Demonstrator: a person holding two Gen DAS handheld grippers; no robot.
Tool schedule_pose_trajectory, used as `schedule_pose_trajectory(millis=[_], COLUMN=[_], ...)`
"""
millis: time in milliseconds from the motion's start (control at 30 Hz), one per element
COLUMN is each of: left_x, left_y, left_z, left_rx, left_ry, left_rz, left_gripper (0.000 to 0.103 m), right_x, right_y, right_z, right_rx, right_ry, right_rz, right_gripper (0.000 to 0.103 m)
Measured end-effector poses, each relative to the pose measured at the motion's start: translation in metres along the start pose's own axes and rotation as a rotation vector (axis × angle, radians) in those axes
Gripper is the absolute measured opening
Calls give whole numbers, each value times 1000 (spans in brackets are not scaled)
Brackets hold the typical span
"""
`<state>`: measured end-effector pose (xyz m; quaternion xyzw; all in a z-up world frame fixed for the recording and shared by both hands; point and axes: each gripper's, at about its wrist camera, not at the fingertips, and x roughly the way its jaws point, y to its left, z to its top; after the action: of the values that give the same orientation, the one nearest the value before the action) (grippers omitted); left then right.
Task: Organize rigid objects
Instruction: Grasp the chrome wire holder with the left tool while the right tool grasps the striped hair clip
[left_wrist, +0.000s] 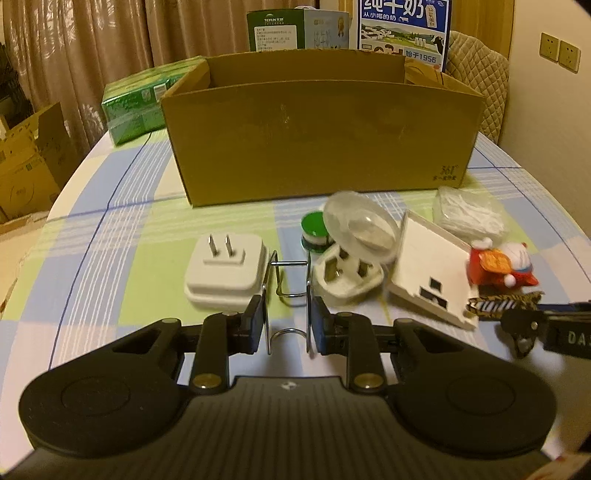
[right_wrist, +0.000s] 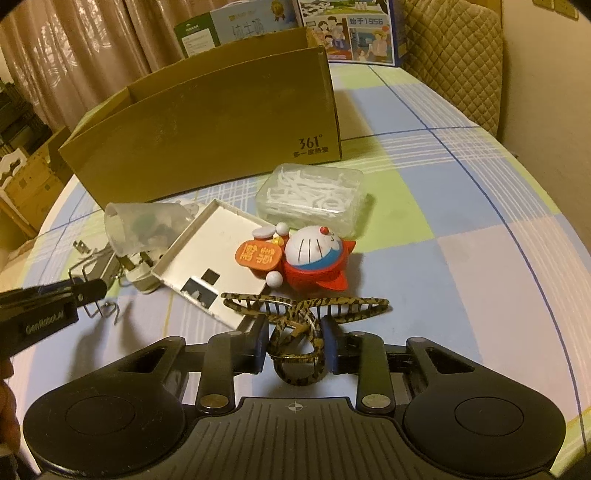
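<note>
between left gripper (left_wrist: 289, 325) fingers, wire rack (left_wrist: 290, 280) clamped.

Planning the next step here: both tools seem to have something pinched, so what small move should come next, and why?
Probably lift the right tool straight up and carry it toward the cardboard box. Its fingers look closed on the leopard-print hair claw, and the box stands open-topped just behind the clutter. The left tool holds the wire clip likewise and can follow.
</note>
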<state>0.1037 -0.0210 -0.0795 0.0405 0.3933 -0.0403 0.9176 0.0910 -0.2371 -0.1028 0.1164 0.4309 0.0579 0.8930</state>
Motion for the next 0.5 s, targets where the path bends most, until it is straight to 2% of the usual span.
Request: schedule_pose_trajectory(millis=[267, 367, 500], left_x=[-19, -19, -16], left_y=[-1, -2, -5], left_z=[-20, -21, -21], left_rx=[-14, -9, 12], left_ry=[16, 15, 9], left_rz=[-1, -4, 1], left_gripper=[24, 34, 34], right_x=[-13, -15, -16], right_y=[-3, -4, -5], right_z=[-13, -15, -16], right_rx=[-9, -6, -4], right_ry=[11, 14, 13], right_rz=[-3, -5, -4], right_gripper=[27, 27, 27])
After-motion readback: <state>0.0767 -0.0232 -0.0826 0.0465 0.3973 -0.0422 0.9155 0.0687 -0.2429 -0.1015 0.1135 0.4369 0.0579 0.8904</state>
